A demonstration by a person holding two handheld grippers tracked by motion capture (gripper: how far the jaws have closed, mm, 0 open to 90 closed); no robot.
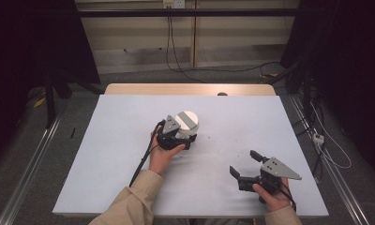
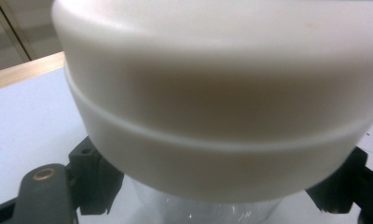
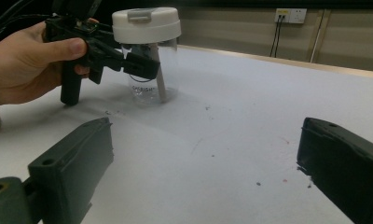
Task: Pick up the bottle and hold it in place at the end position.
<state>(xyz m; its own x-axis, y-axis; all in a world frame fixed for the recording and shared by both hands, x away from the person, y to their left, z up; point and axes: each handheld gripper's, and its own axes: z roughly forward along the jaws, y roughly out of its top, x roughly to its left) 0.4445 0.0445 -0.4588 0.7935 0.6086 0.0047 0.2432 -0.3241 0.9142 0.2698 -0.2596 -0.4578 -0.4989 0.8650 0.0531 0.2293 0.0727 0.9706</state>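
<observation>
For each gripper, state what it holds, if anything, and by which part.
The left gripper clamps the clear jar by its body, just under the white lid. The right gripper is open, holding nothing.

left claw (image 1: 178,136) clamped shut (hand (image 1: 163,154) behind it); right claw (image 1: 245,165) gaping.

Dim room, soft overhead light; close lid (image 2: 212,93) blurred.

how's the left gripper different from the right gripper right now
The black left gripper is closed around the clear cup with a white lid; the black right gripper is open with nothing between its jaws. The left is mid-table; the right sits near the table's front right. Each is held in one hand.
</observation>
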